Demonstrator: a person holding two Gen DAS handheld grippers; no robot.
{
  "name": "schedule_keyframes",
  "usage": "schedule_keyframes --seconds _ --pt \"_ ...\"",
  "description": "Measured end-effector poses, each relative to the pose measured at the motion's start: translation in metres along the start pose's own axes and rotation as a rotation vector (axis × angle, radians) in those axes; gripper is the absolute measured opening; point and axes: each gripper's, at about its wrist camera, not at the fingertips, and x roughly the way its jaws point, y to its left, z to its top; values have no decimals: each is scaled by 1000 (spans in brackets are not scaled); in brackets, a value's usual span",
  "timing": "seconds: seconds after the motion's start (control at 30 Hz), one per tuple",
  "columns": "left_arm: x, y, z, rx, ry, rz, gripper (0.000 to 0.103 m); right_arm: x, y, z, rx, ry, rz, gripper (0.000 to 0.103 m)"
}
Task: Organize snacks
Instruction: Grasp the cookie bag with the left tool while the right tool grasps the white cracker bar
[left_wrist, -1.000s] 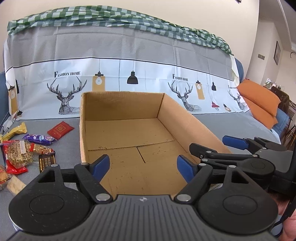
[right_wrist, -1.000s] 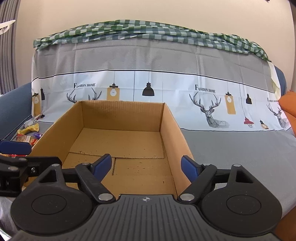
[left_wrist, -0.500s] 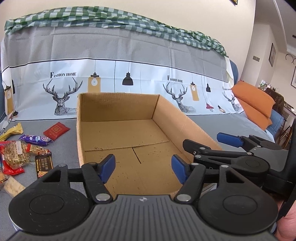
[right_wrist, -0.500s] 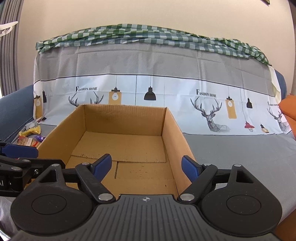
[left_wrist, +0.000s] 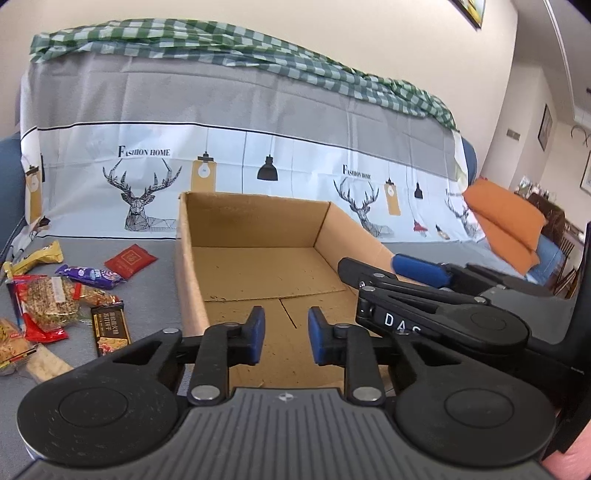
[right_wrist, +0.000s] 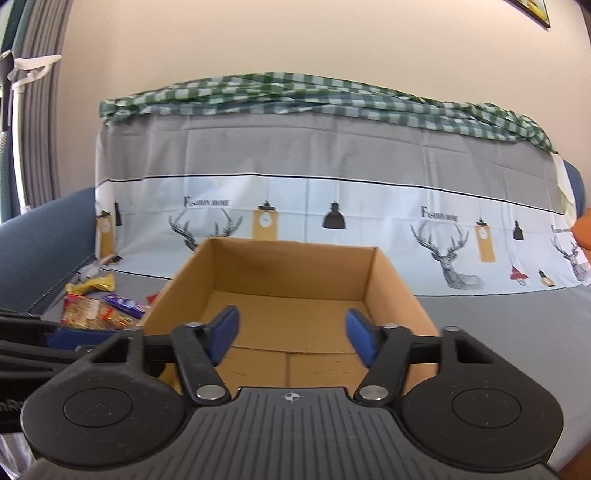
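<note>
An empty cardboard box (left_wrist: 258, 266) (right_wrist: 295, 317) sits open-topped on a grey sofa cover. Left of it lie several wrapped snacks: a red packet (left_wrist: 130, 260), a purple bar (left_wrist: 88, 276), a yellow wrapper (left_wrist: 37, 256), a nut bar (left_wrist: 51, 301) and a dark bar (left_wrist: 110, 326); some of these snacks (right_wrist: 99, 308) show in the right wrist view. My left gripper (left_wrist: 283, 334) hovers over the box's near edge, jaws closing with nothing between them. My right gripper (right_wrist: 291, 338) (left_wrist: 406, 273) is beside it at the box's right wall, also closing on nothing.
The sofa back carries a grey and white deer-print cover (left_wrist: 147, 177) topped by a green checked cloth (left_wrist: 221, 51). Orange cushions (left_wrist: 506, 225) lie at the far right. A blue armrest (right_wrist: 40, 236) rises at the left.
Both grippers' jaws have narrowed, the left much more. Both hands pulled back a little from the box, which now looks smaller and farther.
</note>
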Motion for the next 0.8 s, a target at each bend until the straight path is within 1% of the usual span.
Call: schedule_keyframes --seconds 0.03,0.07,0.23,0.33,0.43,0.5,0.57,0.6,0.63,0.67,0.7,0.73,0.77,0.8 --pt "-2 3 0 -8 -4 -2 25 -1 3 0 3 -4 8 52" --pt "-5 6 1 -12 -9 -1 25 -2 7 2 9 -5 14 51" --pt "-19 25 7 -43 -23 12 25 -6 23 8 36 -15 53 51" --pt "-23 48 19 -86 -3 10 25 -9 36 12 51 -26 91 53" --pt "-26 76 33 -74 1 27 25 -8 53 12 56 -39 139 56" --pt "-24 101 36 -94 10 36 25 -5 68 10 50 -32 178 56" --pt "-22 132 30 -163 24 45 25 -5 85 8 32 -38 239 57" --pt "-19 149 25 -227 41 68 25 -3 95 6 11 -43 266 58" --pt "-18 166 21 -317 62 84 25 -3 106 6 -6 -44 291 58" --pt "-20 180 16 -381 49 86 25 0 116 2 -27 -41 320 58" --pt "-23 192 12 -431 38 104 27 -1 126 2 -40 -41 352 58" --pt "-25 203 9 -479 34 142 27 2 136 -2 -62 -37 381 59" --pt "-28 215 6 -530 30 173 31 3 146 -4 -81 -35 406 59" --pt "-30 225 2 -582 21 193 42 5 155 -7 -99 -30 430 59"
